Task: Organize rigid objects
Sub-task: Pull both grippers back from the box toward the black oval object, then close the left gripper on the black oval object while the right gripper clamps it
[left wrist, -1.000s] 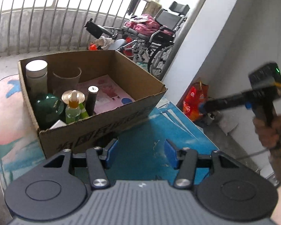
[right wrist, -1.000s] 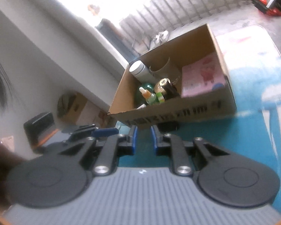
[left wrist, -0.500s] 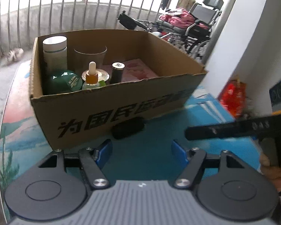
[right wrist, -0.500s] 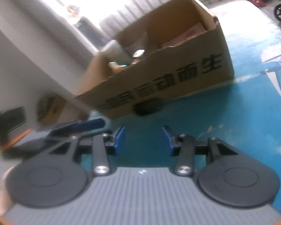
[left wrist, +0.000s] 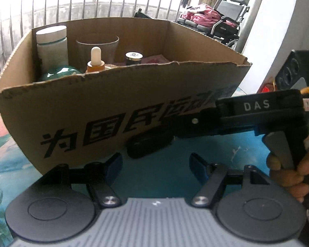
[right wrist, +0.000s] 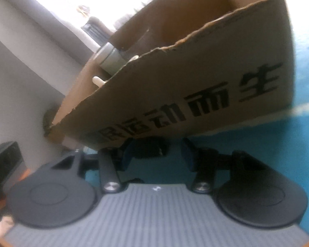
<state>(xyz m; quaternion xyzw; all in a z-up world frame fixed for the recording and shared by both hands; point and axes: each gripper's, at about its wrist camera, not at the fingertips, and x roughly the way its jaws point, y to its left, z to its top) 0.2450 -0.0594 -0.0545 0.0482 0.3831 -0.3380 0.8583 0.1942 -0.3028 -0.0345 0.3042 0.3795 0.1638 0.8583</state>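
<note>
From the left wrist, the view has dropped from looking down into the cardboard box [left wrist: 121, 111] to facing its printed front wall, so only the tops of its contents show over the torn rim: a white-capped jar [left wrist: 51, 41] in the back left corner, a glass tumbler [left wrist: 97, 45], a dropper bottle [left wrist: 95, 58] and a dark-capped bottle [left wrist: 134, 56]. A black oblong case [left wrist: 150, 144] lies on the blue tabletop [left wrist: 226, 154], touching the foot of the box's front wall. The left gripper [left wrist: 155, 164] stands wide and empty, wider than a second ago, just short of the case. The right gripper [left wrist: 175, 131] reaches in from the right edge, its tips at the case.

From the right wrist, blurred, the right gripper [right wrist: 156, 156] has gone from shut to parted and its jaws are opening, with the case [right wrist: 148, 148] between them but against the left pad only, not clamped. Both hands have come down to it, so the pickup looks imminent; the case appears to be the last item outside the box.
</note>
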